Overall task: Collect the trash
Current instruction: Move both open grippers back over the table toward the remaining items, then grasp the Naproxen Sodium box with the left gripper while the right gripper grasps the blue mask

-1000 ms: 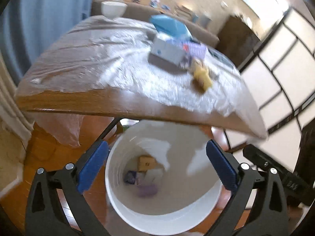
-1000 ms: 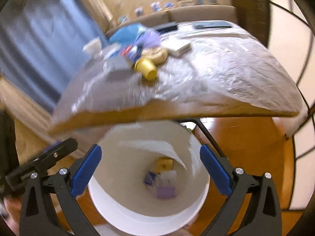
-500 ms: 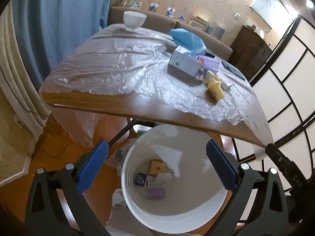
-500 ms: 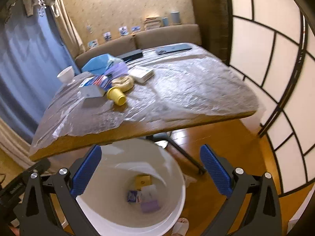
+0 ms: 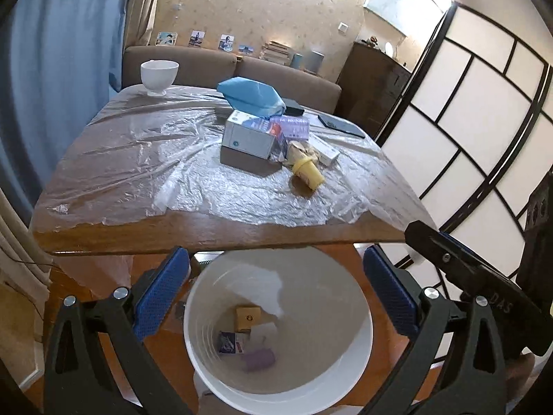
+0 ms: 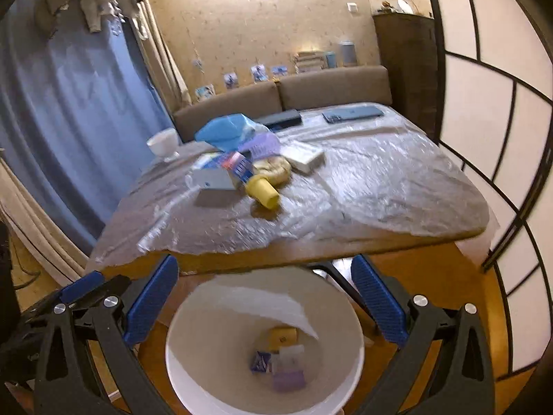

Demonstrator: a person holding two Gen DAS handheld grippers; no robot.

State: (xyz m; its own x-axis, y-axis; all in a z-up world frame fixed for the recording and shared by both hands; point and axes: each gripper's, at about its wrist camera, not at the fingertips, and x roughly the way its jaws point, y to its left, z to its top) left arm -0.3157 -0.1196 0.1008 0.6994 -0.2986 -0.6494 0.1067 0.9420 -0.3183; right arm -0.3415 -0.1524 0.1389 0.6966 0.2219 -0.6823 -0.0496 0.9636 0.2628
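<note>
A white bucket (image 5: 359, 328) stands on the floor below the table's near edge, with several small pieces of trash (image 5: 247, 340) at its bottom; it also shows in the right wrist view (image 6: 179, 373). On the table lie a yellow cup (image 5: 308, 172) on its side, a white-and-blue box (image 5: 249, 135), a crumpled beige wrapper (image 5: 301, 148), a purple packet (image 5: 293, 125) and a blue bag (image 5: 250, 97). My left gripper (image 5: 276, 294) and right gripper (image 6: 264, 302) are both open and empty above the bucket.
The wooden table (image 5: 214, 233) is covered in clear plastic film. A white bowl (image 5: 159, 76) stands at its far left, a phone (image 5: 340, 125) and a dark flat device (image 6: 280, 117) at the back. A sofa (image 5: 283, 79), blue curtain and paper screens surround it.
Both grippers have risen and drawn back from the bucket, so the view now takes in the whole tabletop. Both stay open and empty.
</note>
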